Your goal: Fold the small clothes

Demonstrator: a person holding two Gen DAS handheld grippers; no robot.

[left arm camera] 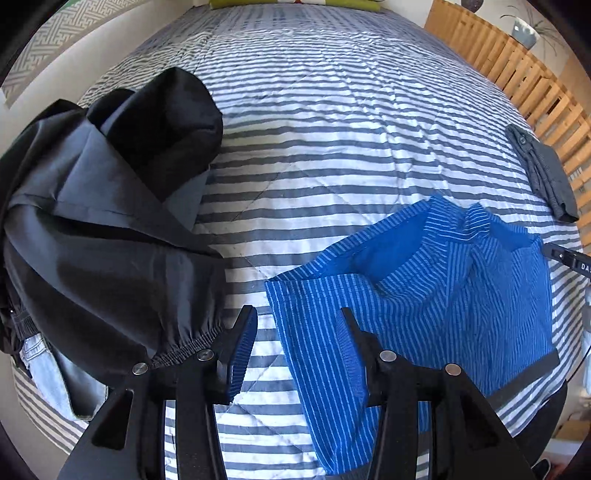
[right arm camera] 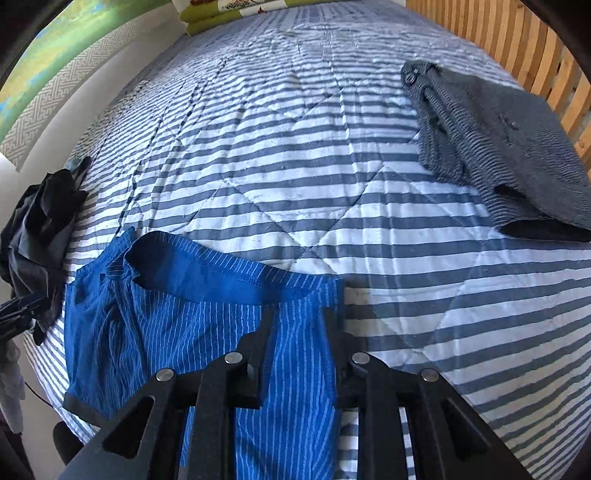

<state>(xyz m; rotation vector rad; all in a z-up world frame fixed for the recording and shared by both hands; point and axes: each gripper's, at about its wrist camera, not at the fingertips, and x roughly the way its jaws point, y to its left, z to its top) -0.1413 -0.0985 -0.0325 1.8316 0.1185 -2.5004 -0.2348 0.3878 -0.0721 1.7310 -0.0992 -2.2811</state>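
A pair of blue pin-striped shorts [left arm camera: 443, 295] [right arm camera: 166, 332] lies spread on the striped quilt [left arm camera: 332, 147] [right arm camera: 295, 166], with a dark band along its near edge. My left gripper [left arm camera: 299, 325] is open wide over the shorts' left edge; its right finger rests on the cloth and its left finger hangs over bare quilt. My right gripper [right arm camera: 301, 325] straddles the shorts' right edge, with its fingers apart and blue cloth showing between them. The tip of the right gripper [left arm camera: 565, 256] shows at the far side of the shorts in the left wrist view.
A heap of black clothes [left arm camera: 110, 221] [right arm camera: 37, 221] covers the quilt's left side, with pale denim [left arm camera: 40, 358] under it. A folded grey knit cardigan [right arm camera: 498, 147] [left arm camera: 543, 173] lies at the right beside wooden slats [left arm camera: 517, 74]. Green pillows [right arm camera: 221, 14] mark the far end.
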